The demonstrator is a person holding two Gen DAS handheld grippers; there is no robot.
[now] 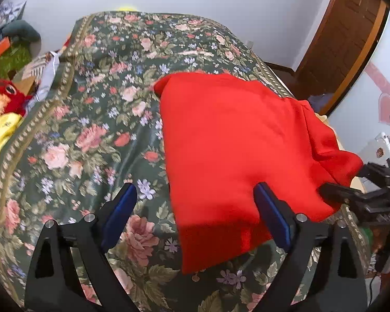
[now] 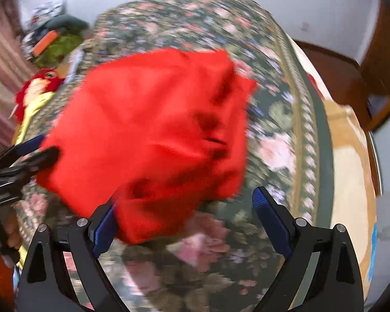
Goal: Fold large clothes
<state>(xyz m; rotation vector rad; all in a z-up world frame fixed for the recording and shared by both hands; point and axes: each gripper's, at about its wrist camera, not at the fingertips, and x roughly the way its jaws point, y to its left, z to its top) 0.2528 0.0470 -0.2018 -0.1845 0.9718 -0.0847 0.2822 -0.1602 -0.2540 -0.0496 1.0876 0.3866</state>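
- My left tool (image 1: 195, 208) is spread wide, its right blue pad over the red garment (image 1: 234, 143) at centre right of the frame.
- My right tool (image 2: 184, 215) is spread too (view blurred), garment on the floral bedspread (image 2: 286, 119).

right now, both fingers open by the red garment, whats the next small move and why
Probably close the left gripper on the near edge of the red garment: it lies bunched on the floral bedspread, both grippers are open, holding nothing, and the edge sits between the left fingers.
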